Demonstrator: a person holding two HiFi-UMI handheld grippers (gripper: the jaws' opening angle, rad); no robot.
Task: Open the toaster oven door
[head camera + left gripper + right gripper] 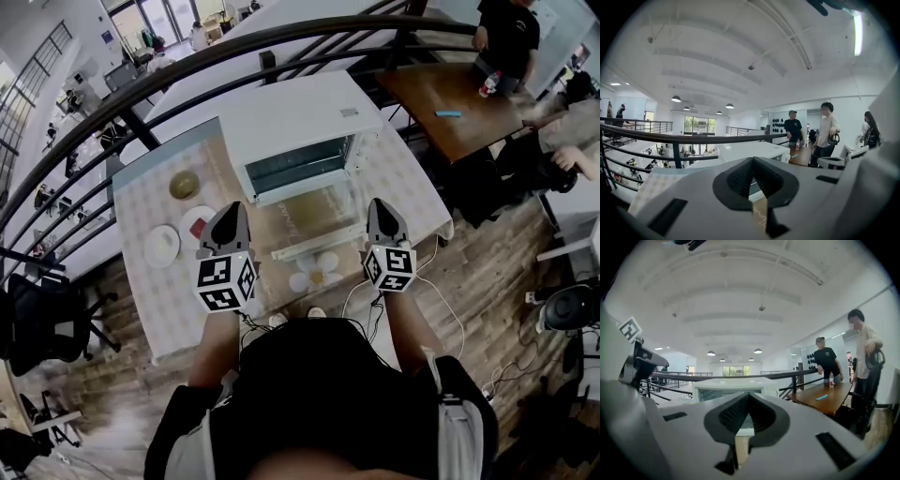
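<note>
Status: the door looks already open.

- Toaster oven (298, 131): white, at the middle of the counter (412, 187), its front towards the person.
- Door (314, 220): glass panel hinged down and lying roughly flat in front of the oven. The patterned cloth shows through it. Its white handle bar (309, 251) is at the edge farthest from the oven. The cavity opening (300, 167) is exposed.
- Left tongs (231, 214): shut, tips meeting, nothing between them. They hang in front of the oven, left of the handle, and touch neither door nor handle.
- Right tongs (381, 208): shut and empty, in front of the oven, right of the door and apart from it.
- To the left of the oven: a brownish bowl (184, 185), a plate with something red (198, 225) and a white plate (161, 246). All are clear of the door's swing.

Judgement: the opening step is done as far as the head view shows. I cannot tell whether the door rests at its full stop. Nothing obvious is left except to check that it stays down.
</note>
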